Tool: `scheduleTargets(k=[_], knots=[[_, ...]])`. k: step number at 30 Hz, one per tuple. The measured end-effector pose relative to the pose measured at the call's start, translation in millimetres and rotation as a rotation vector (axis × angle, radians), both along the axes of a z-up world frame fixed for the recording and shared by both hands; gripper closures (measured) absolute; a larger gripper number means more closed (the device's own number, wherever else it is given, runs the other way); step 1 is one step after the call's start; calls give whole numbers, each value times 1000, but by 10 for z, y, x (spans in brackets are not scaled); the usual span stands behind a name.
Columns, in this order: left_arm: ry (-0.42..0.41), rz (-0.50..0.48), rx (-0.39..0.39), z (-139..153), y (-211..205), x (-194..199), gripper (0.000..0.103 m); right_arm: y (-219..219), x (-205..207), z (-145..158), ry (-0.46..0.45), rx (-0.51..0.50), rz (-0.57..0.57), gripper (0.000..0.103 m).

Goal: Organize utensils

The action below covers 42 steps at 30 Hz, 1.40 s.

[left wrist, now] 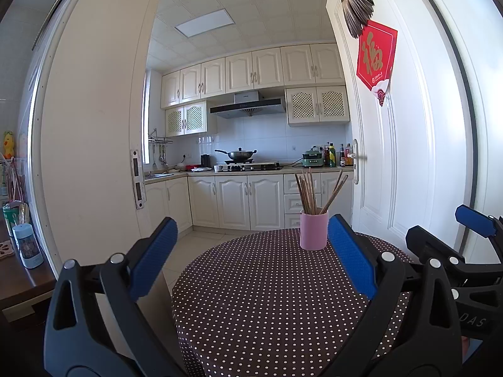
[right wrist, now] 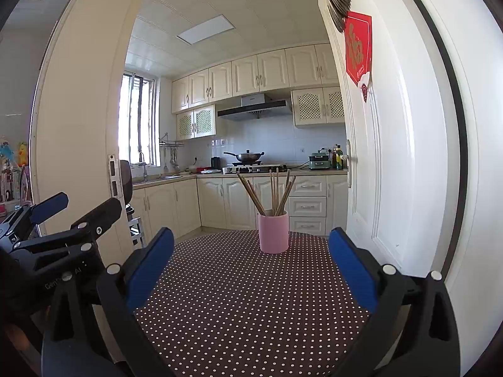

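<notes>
A pink cup (left wrist: 312, 231) stands upright at the far side of the round table with the dark polka-dot cloth (left wrist: 267, 298). Several wooden chopsticks (left wrist: 309, 193) stick out of it, fanned apart. My left gripper (left wrist: 254, 223) hovers over the near half of the table, open and empty, short of the cup. Beside it on the right, my right gripper (left wrist: 449, 229) is also open. In the right wrist view the cup (right wrist: 273, 232) and its chopsticks (right wrist: 273, 191) sit straight ahead of my right gripper (right wrist: 251, 234), which holds nothing. The left gripper (right wrist: 77, 209) shows at the left edge.
A white door (left wrist: 393, 157) with a red paper ornament (left wrist: 375, 55) stands open close to the table's right. A wooden sideboard at the left carries a blue bottle (left wrist: 28, 245) and jars. Beyond the doorway are kitchen cabinets (right wrist: 245, 201) and a tiled floor.
</notes>
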State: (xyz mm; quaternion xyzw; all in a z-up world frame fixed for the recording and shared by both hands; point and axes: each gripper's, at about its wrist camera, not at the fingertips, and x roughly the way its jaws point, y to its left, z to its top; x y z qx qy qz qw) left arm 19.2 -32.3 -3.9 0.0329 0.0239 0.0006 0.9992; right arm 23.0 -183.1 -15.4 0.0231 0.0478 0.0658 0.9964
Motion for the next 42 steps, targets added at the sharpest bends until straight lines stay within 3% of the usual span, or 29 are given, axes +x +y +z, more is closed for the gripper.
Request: scheduleTargets(k=[42], knots=[[7, 9, 4, -27, -21, 55, 8, 57, -3, -7, 16, 5, -4, 8]])
